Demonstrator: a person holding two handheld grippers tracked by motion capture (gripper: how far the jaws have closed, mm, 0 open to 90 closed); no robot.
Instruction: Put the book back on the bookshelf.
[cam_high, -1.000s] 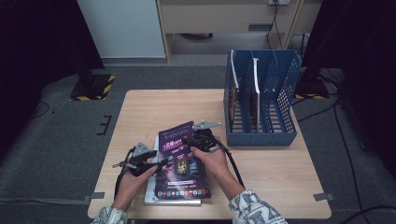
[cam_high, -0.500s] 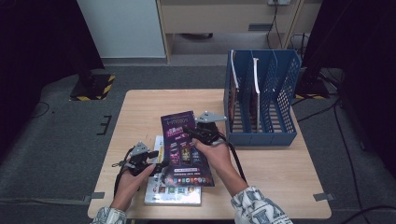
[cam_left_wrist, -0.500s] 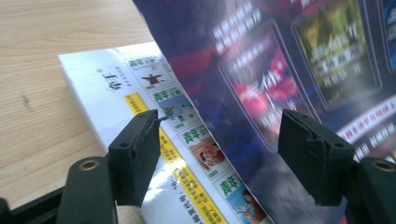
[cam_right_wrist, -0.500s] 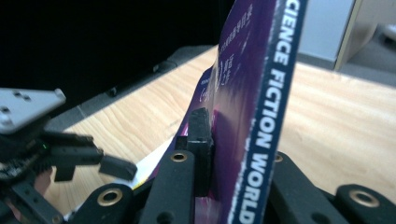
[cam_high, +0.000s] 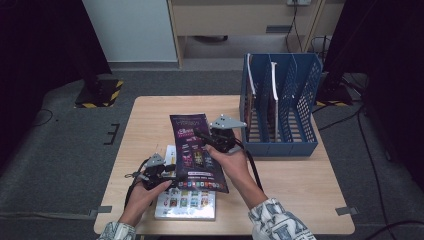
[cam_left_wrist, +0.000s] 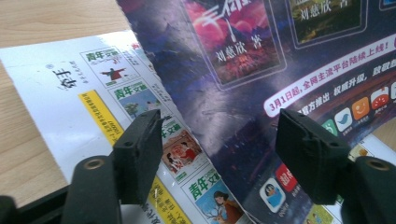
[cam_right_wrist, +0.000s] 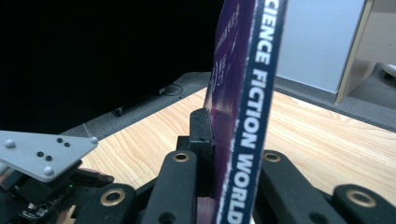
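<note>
The right gripper (cam_high: 210, 141) has lifted the glossy purple magazine (cam_high: 195, 150) off the white magazine (cam_high: 186, 204) since a second ago, its jaws clamped flat on the spine edge. The right gripper view shows the spine lettering (cam_right_wrist: 252, 116). The left gripper (cam_high: 172, 172), jaws parted with nothing between them, sits just under the raised cover's lower corner; farther beyond the right gripper stands the blue mesh file rack (cam_high: 300, 100).

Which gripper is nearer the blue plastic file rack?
Right. The right gripper, clamped on the purple magazine, sits just beside the blue plastic file rack; the left gripper is open, farther off.
</note>
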